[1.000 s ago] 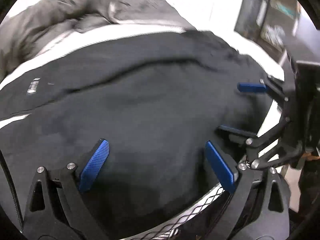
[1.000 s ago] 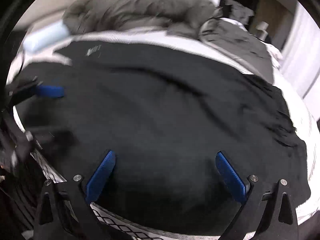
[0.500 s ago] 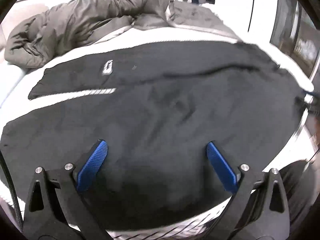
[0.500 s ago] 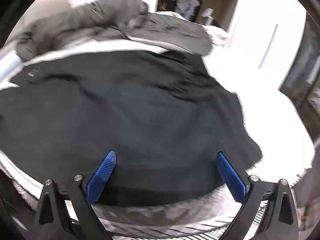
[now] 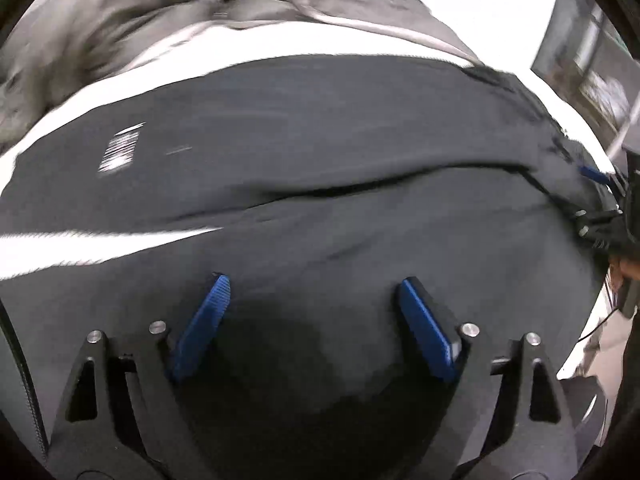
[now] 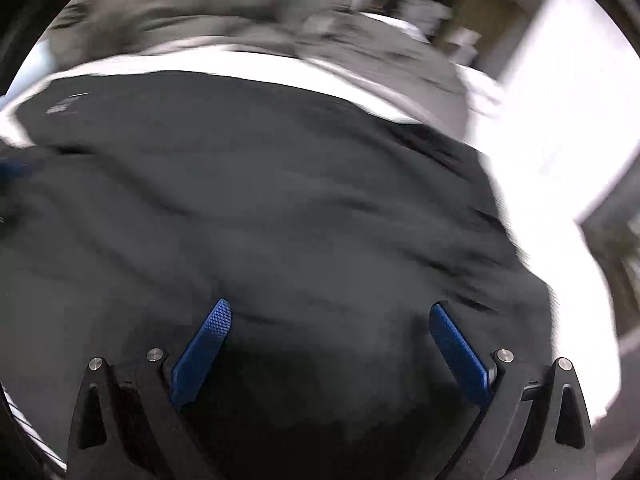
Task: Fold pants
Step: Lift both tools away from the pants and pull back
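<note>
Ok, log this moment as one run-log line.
stage: pre-grasp | black pants spread flat on white bed | left gripper open above pants | right gripper open above pants | views motion-blurred

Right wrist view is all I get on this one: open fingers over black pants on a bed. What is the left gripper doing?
Observer: The left gripper is open too, with nothing between its fingers, and it hovers over the pants.
Operator: Are the legs laid together or apart? I only see one dark mass.
Observer: Apart at the left end. A strip of white sheet shows between the two legs there.
</note>
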`<state>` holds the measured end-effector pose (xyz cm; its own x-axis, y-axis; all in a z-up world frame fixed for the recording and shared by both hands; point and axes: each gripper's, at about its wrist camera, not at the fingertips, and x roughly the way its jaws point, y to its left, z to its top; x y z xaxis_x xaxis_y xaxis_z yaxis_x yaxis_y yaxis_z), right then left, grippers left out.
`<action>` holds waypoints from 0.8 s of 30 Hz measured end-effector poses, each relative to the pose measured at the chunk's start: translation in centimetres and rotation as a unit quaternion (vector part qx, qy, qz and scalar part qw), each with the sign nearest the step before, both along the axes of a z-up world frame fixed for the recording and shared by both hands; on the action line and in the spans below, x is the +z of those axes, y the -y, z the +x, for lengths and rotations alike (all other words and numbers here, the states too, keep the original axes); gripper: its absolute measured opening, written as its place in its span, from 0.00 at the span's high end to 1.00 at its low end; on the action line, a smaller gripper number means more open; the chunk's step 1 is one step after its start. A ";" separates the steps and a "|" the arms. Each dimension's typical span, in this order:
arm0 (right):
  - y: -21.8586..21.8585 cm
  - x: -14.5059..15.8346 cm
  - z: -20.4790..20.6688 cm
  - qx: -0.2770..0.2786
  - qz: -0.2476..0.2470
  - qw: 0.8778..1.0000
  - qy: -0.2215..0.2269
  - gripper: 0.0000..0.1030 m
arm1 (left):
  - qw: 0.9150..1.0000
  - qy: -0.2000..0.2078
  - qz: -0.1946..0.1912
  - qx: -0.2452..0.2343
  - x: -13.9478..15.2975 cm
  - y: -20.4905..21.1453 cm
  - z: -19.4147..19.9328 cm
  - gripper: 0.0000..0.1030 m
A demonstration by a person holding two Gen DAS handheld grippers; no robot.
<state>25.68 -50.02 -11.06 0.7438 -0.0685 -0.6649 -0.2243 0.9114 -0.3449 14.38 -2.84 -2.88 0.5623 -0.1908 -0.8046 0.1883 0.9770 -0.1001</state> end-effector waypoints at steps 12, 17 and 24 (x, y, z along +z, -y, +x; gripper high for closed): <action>5.4 1.1 -8.0 -0.035 0.022 0.997 0.058 0.03 | 0.986 0.038 0.001 0.163 0.4 -16.1 -5.9 0.18; 7.5 0.1 -8.2 -0.091 -0.042 0.994 0.046 0.03 | 0.980 0.043 0.038 0.190 0.1 -20.3 -8.5 0.18; 13.7 2.9 -13.2 -0.105 0.115 0.986 0.055 0.03 | 0.963 0.070 -0.045 0.256 2.2 -27.1 -16.4 0.18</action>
